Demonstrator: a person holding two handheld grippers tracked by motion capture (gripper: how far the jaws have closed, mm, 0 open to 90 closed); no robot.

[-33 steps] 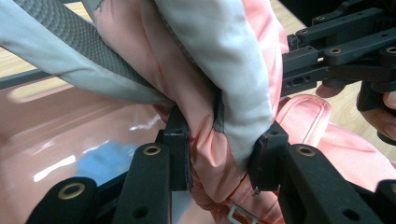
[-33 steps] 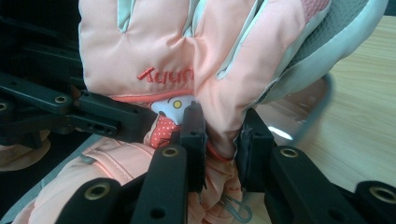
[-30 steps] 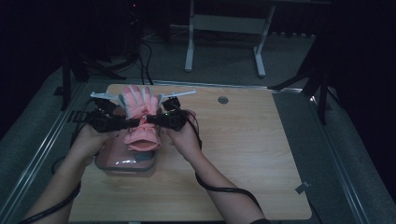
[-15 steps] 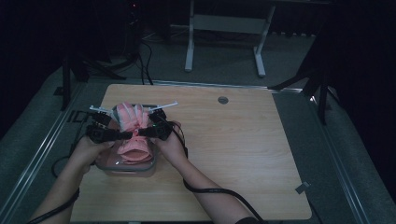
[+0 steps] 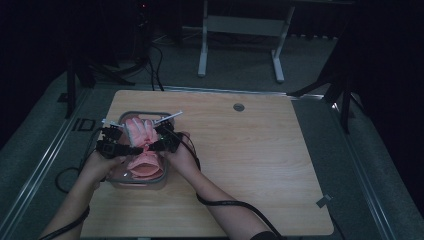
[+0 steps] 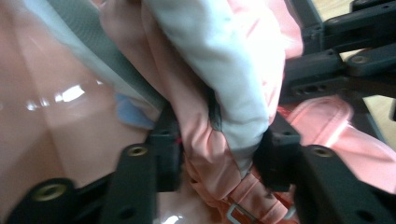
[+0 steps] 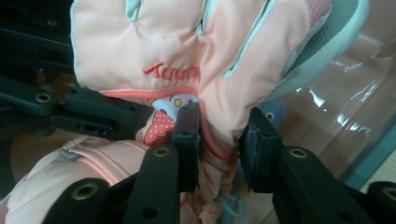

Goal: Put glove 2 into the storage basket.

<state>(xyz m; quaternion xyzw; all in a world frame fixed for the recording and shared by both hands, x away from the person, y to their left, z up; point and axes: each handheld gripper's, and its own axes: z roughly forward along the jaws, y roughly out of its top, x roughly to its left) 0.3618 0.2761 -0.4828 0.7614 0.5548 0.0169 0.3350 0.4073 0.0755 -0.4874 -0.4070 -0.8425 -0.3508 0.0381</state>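
Holding: both grippers pinch a pink glove (image 5: 141,134) at its wrist, one from each side, low over a clear tub (image 5: 120,176) at the left of the table (image 5: 260,165).
Change: a second ago the glove is up above the tub with its fingers spread toward the far edge; now both hands sit lower and nearer the person, and the glove lies down into the tub.
Left gripper (image 6: 219,149): jaws narrow, with a fold of pink and white fabric bunched between the pads (image 6: 168,144); they have just been opening a little, and fabric fills the gap and touches both pads.
Right gripper (image 7: 218,135): jaws narrow around the gathered wrist of the glove, just under red stitched lettering; these too have just been opening, and the fabric sits against both pads.
Glove: palm part upright between the grippers, cuff (image 5: 145,167) spread out toward the person inside the tub.
Second piece: more pink fabric lies under the grippers in both gripper views; whether it is a second glove or the same cuff I cannot tell.
Hard to see: the high view is dim, the tub's near wall is hidden by the hands, and the lettering is too crumpled to read.
Cut off: both forearms run out of the bottom edge.
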